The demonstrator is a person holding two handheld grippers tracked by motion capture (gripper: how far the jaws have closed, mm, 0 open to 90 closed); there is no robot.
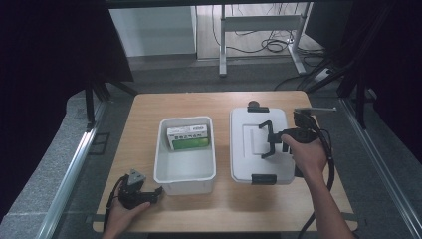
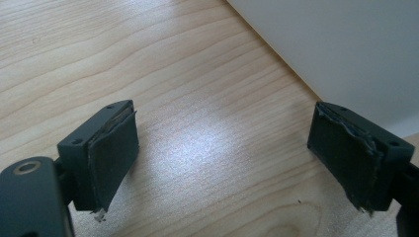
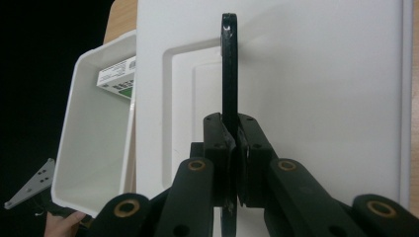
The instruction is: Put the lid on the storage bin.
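A white lid (image 1: 249, 149) lies flat on the wooden table (image 1: 189, 102), right of an open white bin (image 1: 184, 177). A green and white box (image 1: 187, 138) lies in the bin's far end. My right gripper (image 1: 275, 140) is shut on the lid's black handle (image 1: 265, 125), which stands up from the lid. In the right gripper view the pads clamp the thin handle (image 3: 229, 64) above the lid (image 3: 321, 98), with the bin (image 3: 94, 148) and box (image 3: 117, 79) to the left. My left gripper (image 1: 158, 192) rests open on the table by the bin's near left corner; nothing is between its fingers (image 2: 113, 153).
Black latches sit at the lid's far end (image 1: 258, 108) and near end (image 1: 263, 178). The bin's wall (image 2: 346, 49) stands just beyond the left gripper's right finger. Desk legs (image 1: 223, 45) and cables (image 1: 271, 46) lie on the floor past the table.
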